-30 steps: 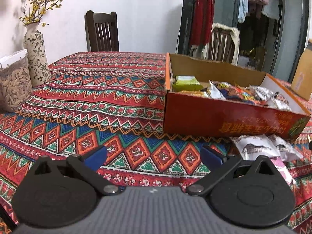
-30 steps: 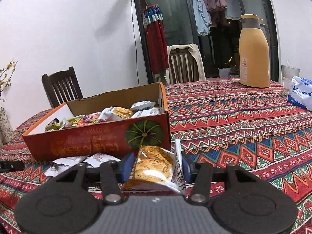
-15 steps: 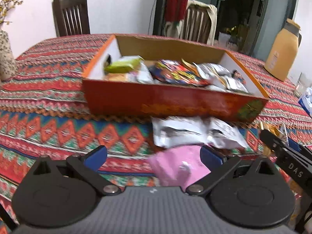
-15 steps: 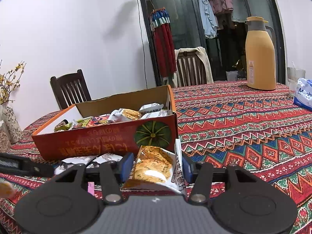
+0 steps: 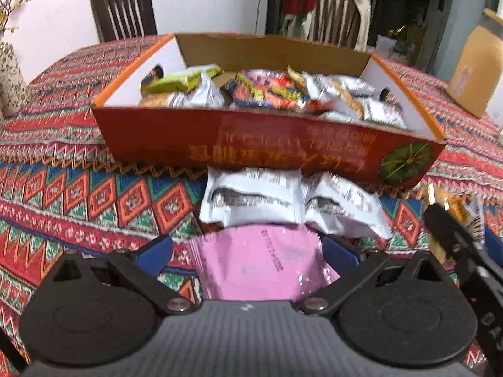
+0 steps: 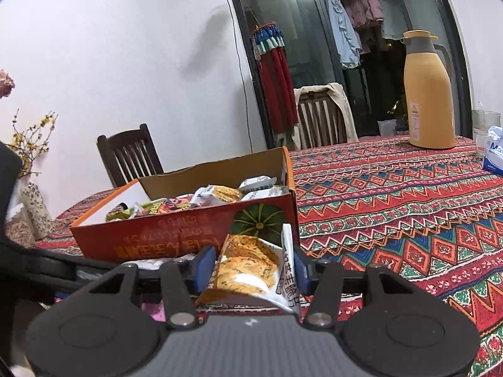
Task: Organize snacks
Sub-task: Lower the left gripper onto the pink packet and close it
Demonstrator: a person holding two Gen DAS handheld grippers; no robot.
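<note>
An open orange cardboard box holding several snack packets stands on the patterned tablecloth; it also shows in the right wrist view. Two white packets lie against its near wall. My left gripper is open with a pink packet lying between its blue fingers, a gap on the left side. My right gripper is shut on a cracker packet just in front of the box's right corner, held a little above the cloth.
A vase with yellow flowers stands at the table's left. A tan thermos, a glass and a tissue pack stand far right. Wooden chairs are behind the table. My right gripper's body is close on the left gripper's right.
My left gripper swung right from the bare cloth to the front of the box and now straddles the pink packet. My right gripper rose slightly with the cracker packet.
</note>
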